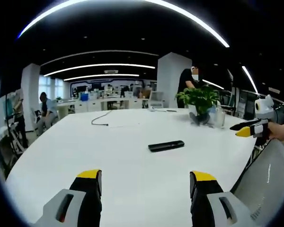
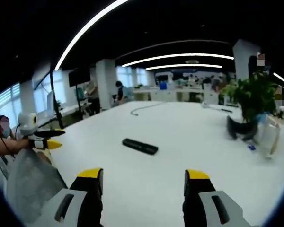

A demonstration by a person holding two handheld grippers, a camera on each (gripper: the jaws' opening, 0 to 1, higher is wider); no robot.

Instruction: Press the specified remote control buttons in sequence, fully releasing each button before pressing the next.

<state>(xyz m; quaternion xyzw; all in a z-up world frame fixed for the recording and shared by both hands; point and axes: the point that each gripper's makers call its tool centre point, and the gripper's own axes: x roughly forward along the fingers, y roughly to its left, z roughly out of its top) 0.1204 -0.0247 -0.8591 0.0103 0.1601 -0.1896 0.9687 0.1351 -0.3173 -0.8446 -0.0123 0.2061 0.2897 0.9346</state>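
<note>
Broad, smooth white oval surface (image 1: 132,156), glossy enough to catch the ceiling strip lights, stretching away in both views. Near its far edge, a leafy green potted plant (image 1: 201,101) in a dark pot, beside a clear, glassy container (image 1: 220,118) whose shape is hard to make out. At the near edge, the pale mesh back of a chair (image 1: 267,179), cut off by the frame.

Left hand-held gripper (image 1: 146,182): grey plastic body, black jaws with yellow tips, spread wide apart and holding nothing, hanging above the bare surface. Right hand-held gripper (image 2: 144,182): same build, jaws likewise wide apart and empty.

Slim, flat, matte black rectangular remote control (image 1: 166,146) lying alone on the surface, well ahead of both grippers and apart from them; buttons too small to tell. Farther back, a thin dark cable (image 1: 100,119) curling across the surface.
</note>
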